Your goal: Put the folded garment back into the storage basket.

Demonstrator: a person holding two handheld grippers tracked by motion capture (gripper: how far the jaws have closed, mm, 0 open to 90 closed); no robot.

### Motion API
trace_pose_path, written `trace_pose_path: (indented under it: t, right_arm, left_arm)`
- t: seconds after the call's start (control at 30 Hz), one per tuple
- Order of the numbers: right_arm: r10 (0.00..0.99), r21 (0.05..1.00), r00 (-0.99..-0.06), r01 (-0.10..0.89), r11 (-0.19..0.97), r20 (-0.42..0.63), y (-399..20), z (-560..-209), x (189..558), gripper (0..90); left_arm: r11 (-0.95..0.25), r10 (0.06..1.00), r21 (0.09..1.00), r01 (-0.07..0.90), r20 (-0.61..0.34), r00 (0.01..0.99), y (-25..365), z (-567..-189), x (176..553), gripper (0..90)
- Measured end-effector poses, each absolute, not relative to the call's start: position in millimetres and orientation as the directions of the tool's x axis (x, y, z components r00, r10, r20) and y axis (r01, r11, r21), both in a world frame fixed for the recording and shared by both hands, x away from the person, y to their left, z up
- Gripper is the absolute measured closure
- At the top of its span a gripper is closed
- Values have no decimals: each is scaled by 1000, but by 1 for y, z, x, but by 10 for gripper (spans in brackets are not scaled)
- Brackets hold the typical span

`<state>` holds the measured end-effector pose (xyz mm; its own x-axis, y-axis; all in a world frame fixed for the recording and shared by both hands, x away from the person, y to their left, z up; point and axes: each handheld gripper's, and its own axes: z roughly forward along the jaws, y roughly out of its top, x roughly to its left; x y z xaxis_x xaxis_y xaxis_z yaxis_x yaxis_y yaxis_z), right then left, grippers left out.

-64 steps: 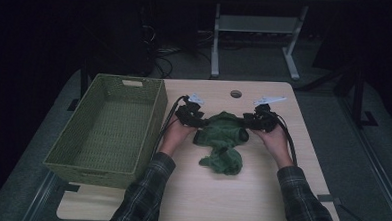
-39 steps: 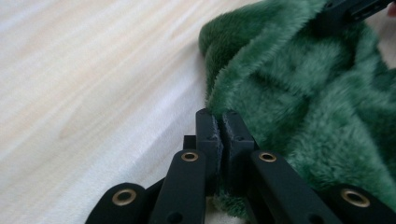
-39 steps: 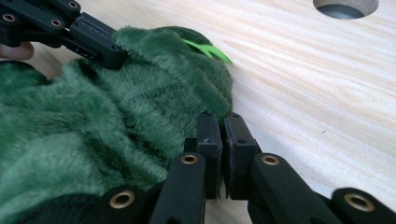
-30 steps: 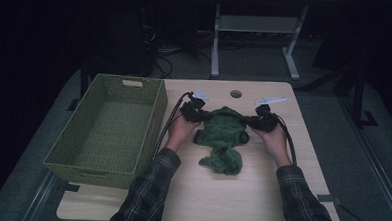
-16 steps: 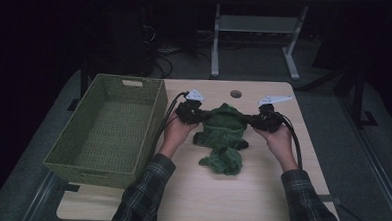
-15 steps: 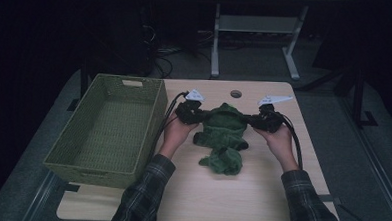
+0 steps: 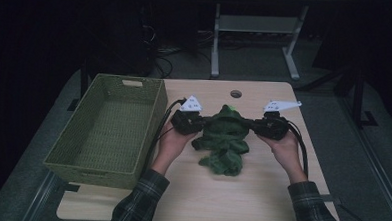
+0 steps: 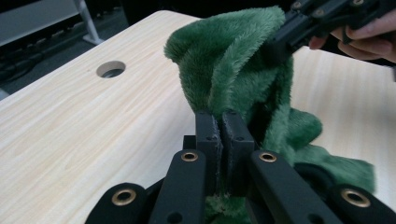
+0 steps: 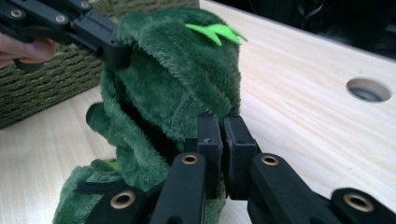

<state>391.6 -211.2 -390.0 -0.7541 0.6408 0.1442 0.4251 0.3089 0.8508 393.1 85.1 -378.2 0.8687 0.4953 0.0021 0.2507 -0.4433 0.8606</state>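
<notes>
The green plush garment (image 7: 224, 139) hangs between the two grippers over the middle of the wooden table (image 7: 260, 203), its upper edge lifted and its lower folds bunched on the tabletop toward 6 o'clock. A bright green tag (image 9: 215, 31) sits near its top edge. The left gripper (image 7: 187, 121) is clenched on the plush at 9 o'clock of the garment, the right gripper (image 7: 269, 125) at 3 o'clock; in each gripper view the black jaws pinch only a thin ridge of pile.

That shallow bite looks like the main risk. The fleece is thick and slippery, and with the bulk of the weight hanging low, one corner could slide out if the hands pull apart sharply, so the garment would swing from a single grip and collapse into a heap.

The dragging lower folds could also catch on the tabletop and twist the fabric, spoiling any clean spread or fold.

The woven basket (image 7: 84, 160) stands at 9 o'clock, just beside the left hand (image 7: 171, 144); a sideways swing could knock its rim or snag the trailing cable (image 7: 155, 139).
</notes>
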Motion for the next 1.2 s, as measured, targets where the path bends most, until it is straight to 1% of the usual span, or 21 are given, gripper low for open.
trace_pose_path:
  t: [0.13,0.33,0.43,0.5,0.73,0.87,0.93,1.03,1.1,1.2]
  right_arm:
    - [624,853,-768,417,315,145,-214,-387,379,865]
    - [593,861,-795,388,330,131,-214,-389,355,865]
    - [574,854,-807,388,346,135,-213,-392,344,865]
    - [564,861,-817,370,349,122,-212,-396,336,864]
    - [539,853,-832,371,366,130,-215,-405,317,862]
    - [526,840,-837,389,379,150,-217,-410,307,860]
    - [519,847,-844,373,379,140,-217,-413,300,860]
    - [506,829,-850,386,405,148,-216,-417,294,859]
    - [494,834,-857,374,405,145,-215,-420,289,859]
    - [478,813,-863,393,429,165,-212,-426,285,856]
  left_arm:
    - [-437,481,870,229,11,876,87,-378,377,867]
    - [-453,439,874,175,48,897,88,-381,353,866]
    - [-447,423,879,166,44,905,90,-385,344,865]
    - [-444,412,882,160,43,910,91,-388,338,863]
    - [-458,362,879,135,45,931,92,-402,321,859]
    - [-457,350,879,134,39,936,93,-410,313,859]
    - [-466,343,875,130,43,938,95,-414,311,859]
    - [-477,335,869,135,38,942,97,-420,307,859]
    - [-489,331,861,138,38,943,99,-425,304,859]
    - [-499,324,855,140,34,946,101,-432,302,859]
